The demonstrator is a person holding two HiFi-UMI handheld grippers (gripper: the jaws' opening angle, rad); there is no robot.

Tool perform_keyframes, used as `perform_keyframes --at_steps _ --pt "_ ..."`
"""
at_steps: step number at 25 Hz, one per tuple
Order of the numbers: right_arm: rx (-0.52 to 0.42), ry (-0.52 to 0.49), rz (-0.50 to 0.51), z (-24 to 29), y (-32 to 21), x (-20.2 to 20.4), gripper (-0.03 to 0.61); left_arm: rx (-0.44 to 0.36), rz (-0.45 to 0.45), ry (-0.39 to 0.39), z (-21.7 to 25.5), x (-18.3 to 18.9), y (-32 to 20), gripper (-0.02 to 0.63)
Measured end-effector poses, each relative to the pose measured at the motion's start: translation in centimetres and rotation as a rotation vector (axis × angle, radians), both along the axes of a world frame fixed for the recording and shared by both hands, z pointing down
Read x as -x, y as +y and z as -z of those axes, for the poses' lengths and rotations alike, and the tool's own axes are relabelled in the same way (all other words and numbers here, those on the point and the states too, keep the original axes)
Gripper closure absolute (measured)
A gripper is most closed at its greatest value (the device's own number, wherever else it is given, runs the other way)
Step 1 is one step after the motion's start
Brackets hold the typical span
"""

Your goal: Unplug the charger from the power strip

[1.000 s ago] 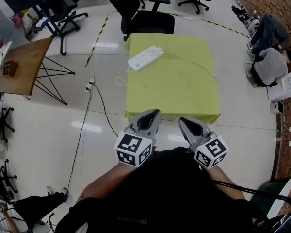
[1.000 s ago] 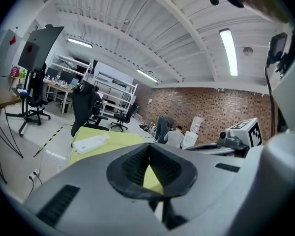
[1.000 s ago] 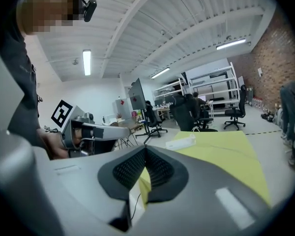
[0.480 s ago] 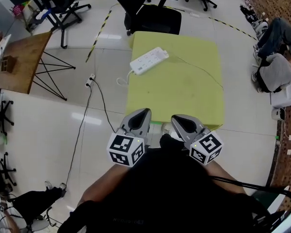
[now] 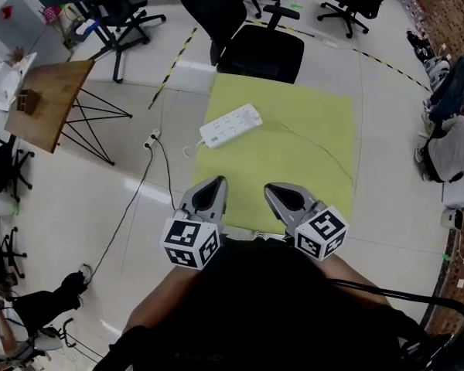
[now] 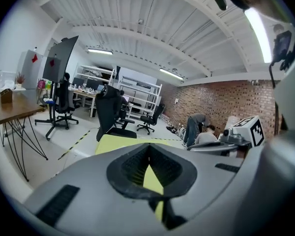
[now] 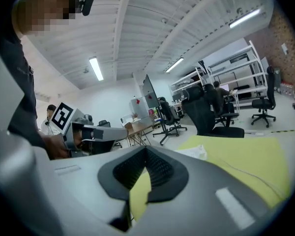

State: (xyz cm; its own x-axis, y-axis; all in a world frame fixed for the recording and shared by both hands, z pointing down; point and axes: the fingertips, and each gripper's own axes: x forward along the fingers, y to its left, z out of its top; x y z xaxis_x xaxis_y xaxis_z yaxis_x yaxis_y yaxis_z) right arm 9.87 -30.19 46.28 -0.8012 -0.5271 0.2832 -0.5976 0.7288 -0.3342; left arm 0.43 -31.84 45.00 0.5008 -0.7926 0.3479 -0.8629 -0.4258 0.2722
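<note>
A white power strip [image 5: 230, 125] lies on the far left part of a yellow-green table [image 5: 309, 168]. Its thick white cable drops off the left edge, and a thin wire [image 5: 317, 147] runs from it across the table to the right. I cannot make out the charger itself. My left gripper [image 5: 212, 185] and right gripper [image 5: 277, 190] hover side by side over the table's near edge, both shut and holding nothing. The left gripper view shows its jaws [image 6: 148, 155] meeting over the table [image 6: 113, 142]. In the right gripper view the strip [image 7: 194, 152] lies beyond the shut jaws [image 7: 146, 155].
A black office chair [image 5: 255, 45] stands behind the table. A wooden trestle table [image 5: 50, 99] is at the left. A floor socket with cables [image 5: 151, 139] lies left of the table. People sit on the floor at the right [image 5: 456, 145].
Both grippers have come forward together, nearer to the power strip, still shut. The strip and its cables have not moved on the table.
</note>
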Motion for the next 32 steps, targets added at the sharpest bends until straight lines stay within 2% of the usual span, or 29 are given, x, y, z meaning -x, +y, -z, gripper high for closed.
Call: perform_keyframes --at_steps 5,10,16,21,26,32 --pt "0.030 -0.015 0.006 -1.4 -2.3 -2.2 0.575 0.017 -0.021 -0.058 -0.7 -2.3 -1.0 0.607" --pt "0.067 -0.024 -0.003 -2.6 -3.9 -2.0 0.575 0.088 -0.014 -0.049 -2.4 -1.3 -2.3 0.607" --pt "0.072 -0.003 -0.039 -3.0 -7.3 0.2 0.575 0.104 -0.061 -0.062 -3.9 0.7 -5.4 0.607" --pt "0.064 0.093 -0.120 -5.0 -11.5 0.3 0.575 0.139 -0.104 -0.052 -5.7 2.6 -7.9 0.607" --pt "0.063 0.253 -0.168 -9.0 -15.4 0.0 0.565 0.272 -0.204 -0.060 -9.6 3.5 -8.7 0.606" --pt "0.114 0.409 -0.196 -14.7 -19.3 -0.3 0.505 0.278 -0.249 -0.042 -10.6 4.6 -9.4 0.607"
